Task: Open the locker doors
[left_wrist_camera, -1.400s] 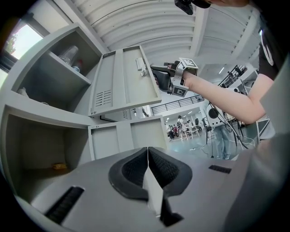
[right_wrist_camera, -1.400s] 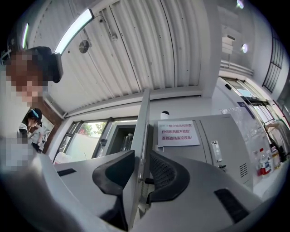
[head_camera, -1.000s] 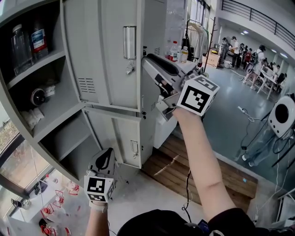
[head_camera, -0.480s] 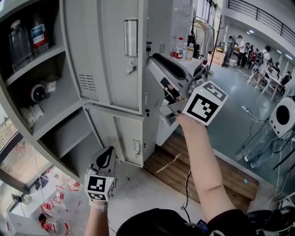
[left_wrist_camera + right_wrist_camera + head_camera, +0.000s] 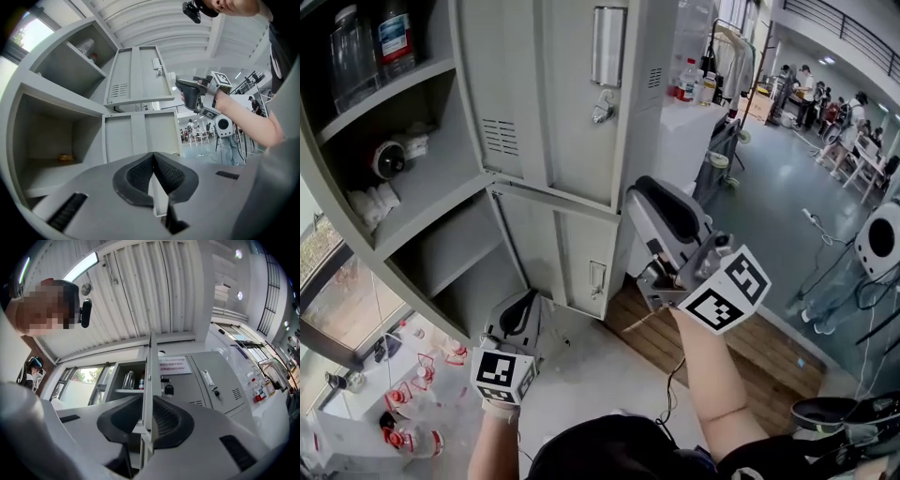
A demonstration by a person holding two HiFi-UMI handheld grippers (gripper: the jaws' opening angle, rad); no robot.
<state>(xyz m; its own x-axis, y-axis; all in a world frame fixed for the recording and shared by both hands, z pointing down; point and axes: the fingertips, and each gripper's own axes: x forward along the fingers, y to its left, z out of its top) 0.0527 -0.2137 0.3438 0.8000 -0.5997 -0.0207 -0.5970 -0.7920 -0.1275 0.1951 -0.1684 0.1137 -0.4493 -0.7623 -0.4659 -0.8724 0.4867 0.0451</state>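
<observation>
Locker door edge (image 5: 150, 362) is the nearest thing to me. It stands right between the jaws of my right claw (image 5: 147, 401), seen end-on as one thin pale strip. The jaws have just been closing, and both pads (image 5: 169, 420) now look to lie against that strip. I read it as a grip on the edge, though I cannot tell whether it is the top of the lower door or the foot of the upper one.

The strip's long axis runs straight up from the jaws, across their closing line, which suits a sideways pull. In the head view my right claw (image 5: 639, 202) sits at the free side of the two open doors, about where the upper door (image 5: 553, 103) meets the lower door (image 5: 567, 267). Both panels stretch away from the claw to their hinges by the open compartments (image 5: 441, 248). Any further swing, I judge, goes sideways about that upright hinge line, not up or down.

My left claw (image 5: 521, 305) hangs lower, well apart from the edge, its jaws together on nothing, so the right is plainly the nearer. Farthest off, right of the strip, a padlocked door (image 5: 180, 387) is shut.
</observation>
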